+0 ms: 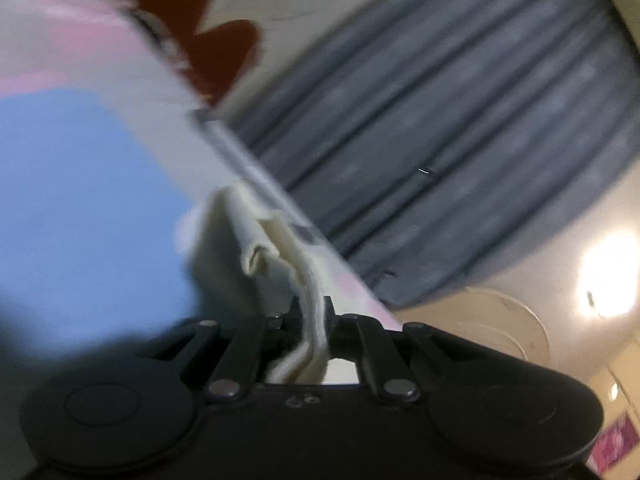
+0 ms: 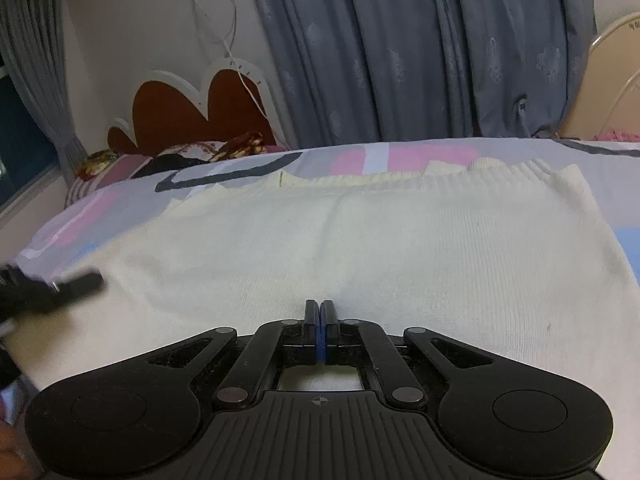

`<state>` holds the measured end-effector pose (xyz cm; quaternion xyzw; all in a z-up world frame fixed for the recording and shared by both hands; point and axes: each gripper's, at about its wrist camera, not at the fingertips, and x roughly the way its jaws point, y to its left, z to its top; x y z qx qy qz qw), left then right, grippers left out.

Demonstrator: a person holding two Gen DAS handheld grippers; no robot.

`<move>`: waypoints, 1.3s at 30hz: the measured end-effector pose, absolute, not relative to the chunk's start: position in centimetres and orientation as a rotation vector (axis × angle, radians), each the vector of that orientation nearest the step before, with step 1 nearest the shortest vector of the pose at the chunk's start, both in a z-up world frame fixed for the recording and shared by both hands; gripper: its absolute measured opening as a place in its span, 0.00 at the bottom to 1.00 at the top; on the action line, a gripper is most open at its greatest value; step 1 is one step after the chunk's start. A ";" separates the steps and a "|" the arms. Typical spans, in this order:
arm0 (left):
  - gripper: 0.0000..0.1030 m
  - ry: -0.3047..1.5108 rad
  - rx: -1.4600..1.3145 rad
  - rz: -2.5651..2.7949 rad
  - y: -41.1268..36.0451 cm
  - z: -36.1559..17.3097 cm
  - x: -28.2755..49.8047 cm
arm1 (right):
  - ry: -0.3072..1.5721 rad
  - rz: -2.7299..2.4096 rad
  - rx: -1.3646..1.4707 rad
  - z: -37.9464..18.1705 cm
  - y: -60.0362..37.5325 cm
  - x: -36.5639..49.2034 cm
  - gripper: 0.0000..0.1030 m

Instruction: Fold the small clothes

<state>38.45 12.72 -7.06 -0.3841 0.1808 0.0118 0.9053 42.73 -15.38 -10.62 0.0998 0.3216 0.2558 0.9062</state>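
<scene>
sweater (image 2: 360,248) first since it fills most of the right wrist view: a cream ribbed knit, lying flat across the bed (image 2: 400,156) on a patchwork cover of pink, blue and grey blocks. the ribbed band edge runs along the far side, and past it there's a grey-blue curtain (image 2: 400,48) and a brown scalloped headboard (image 2: 192,112) with some pillows piled near it.

handling-wise i'd guess it's light, soft and floppy, zero stiffness, so any lifted corner will sag and drag the rest along. the knit looks grippy enough not to slide out of a pinch, but it probably stretches if yanked. best bet seems to be grabbing at edges or corners where the fabric doubles up, not mid-panel.

right gripper (image 2: 321,312) sits low over the near part of the knit, jaws fully together with the blue pads touching, and nothing visibly caught between them. it may be pressing the cloth down, can't tell.

left gripper (image 1: 310,312) is the one actually holding: jaws clamped down on a bunched fold of the cream knit edge, which runs right through between them. that view is tilted and blurry. from the right view it shows at the left border of the sweater.
</scene>
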 end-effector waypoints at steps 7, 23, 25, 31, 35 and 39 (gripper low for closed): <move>0.05 0.441 -0.631 -0.179 4.7 -3.7 42.2 | 0.578 0.395 0.459 -8.5 -23.8 41.7 0.00; 0.57 0.587 -0.424 -0.296 -5.0 -5.1 42.9 | 0.540 0.296 0.624 -6.6 -38.3 39.3 0.57; 0.57 0.552 -0.423 -0.198 -1.6 -5.0 43.2 | 0.551 0.342 0.618 -6.4 -36.5 39.8 0.46; 0.56 0.664 -0.452 -0.129 2.2 -7.8 44.8 | 0.618 0.384 0.521 -7.5 -32.5 41.4 0.38; 0.58 0.677 -0.444 -0.142 1.9 -8.7 45.0 | 0.654 0.377 0.482 -8.2 -31.8 42.6 0.38; 0.60 0.682 -0.441 -0.148 2.6 -8.8 45.7 | 0.691 0.388 0.461 -8.8 -31.2 43.6 0.38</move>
